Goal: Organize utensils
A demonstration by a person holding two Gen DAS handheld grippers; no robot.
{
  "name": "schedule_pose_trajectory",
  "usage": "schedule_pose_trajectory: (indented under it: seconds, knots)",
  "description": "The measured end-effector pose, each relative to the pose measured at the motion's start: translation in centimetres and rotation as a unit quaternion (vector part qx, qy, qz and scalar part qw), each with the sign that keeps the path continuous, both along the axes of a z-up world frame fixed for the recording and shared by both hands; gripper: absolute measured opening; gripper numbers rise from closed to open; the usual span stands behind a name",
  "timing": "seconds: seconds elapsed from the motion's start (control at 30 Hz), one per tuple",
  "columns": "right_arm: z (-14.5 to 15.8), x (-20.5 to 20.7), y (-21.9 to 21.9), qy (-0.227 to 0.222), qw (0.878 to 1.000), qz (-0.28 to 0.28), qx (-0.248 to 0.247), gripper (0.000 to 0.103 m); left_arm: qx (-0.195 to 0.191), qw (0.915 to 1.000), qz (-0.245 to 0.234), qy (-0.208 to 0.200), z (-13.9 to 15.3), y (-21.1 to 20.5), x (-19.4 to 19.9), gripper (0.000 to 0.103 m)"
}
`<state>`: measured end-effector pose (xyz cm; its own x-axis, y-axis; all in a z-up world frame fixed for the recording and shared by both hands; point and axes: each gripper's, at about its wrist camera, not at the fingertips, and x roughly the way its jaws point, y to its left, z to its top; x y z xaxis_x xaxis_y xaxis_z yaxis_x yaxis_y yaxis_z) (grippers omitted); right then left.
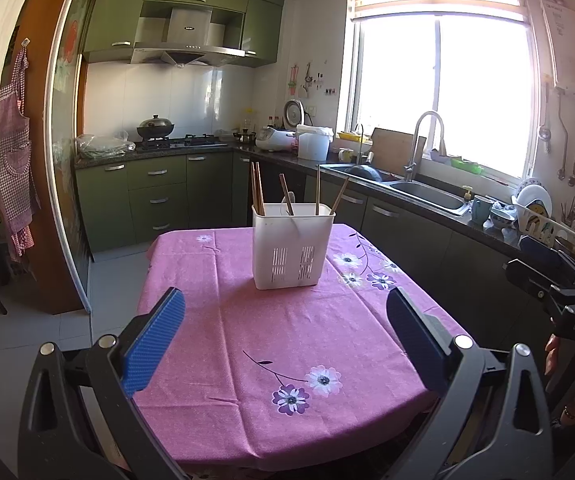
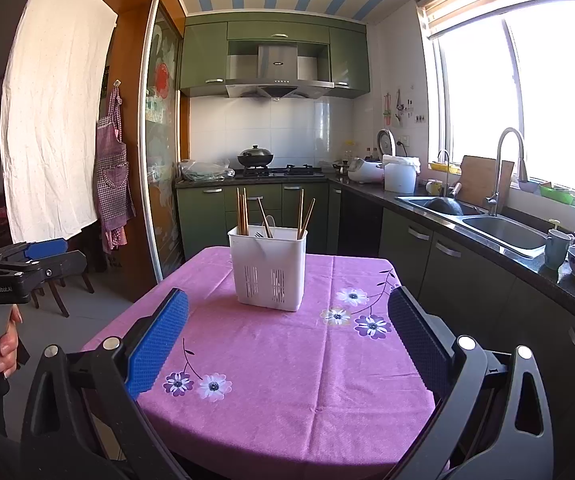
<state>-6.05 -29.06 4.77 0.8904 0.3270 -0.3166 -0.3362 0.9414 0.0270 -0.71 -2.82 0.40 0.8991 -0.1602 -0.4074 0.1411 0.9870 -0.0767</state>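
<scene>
A white slotted utensil holder (image 1: 292, 245) stands upright near the far middle of the pink floral tablecloth (image 1: 247, 320); it also shows in the right wrist view (image 2: 268, 269). Several wooden chopsticks (image 1: 257, 189) and a pale spoon (image 1: 288, 201) stand in it. My left gripper (image 1: 286, 334) is open and empty, held back over the near part of the table. My right gripper (image 2: 288, 338) is open and empty too, also short of the holder. The right gripper's body shows at the left view's right edge (image 1: 559, 292), the left one's at the right view's left edge (image 2: 11, 268).
Green cabinets and a dark counter (image 1: 427, 188) with a sink (image 1: 427, 196) run along the back and right. A dish rack (image 1: 543, 220) sits at the far right. Wooden chairs (image 2: 61, 280) stand left of the table, with tiled floor between.
</scene>
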Motion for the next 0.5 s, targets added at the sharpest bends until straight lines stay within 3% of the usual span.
schedule_pose_trajectory:
  seconds: [0.5]
  knots:
    - [-0.3,0.02,0.44,0.007,1.0,0.009,-0.003,0.098,-0.003,1.0,-0.002,-0.002,-0.01,0.0,-0.14,0.096]
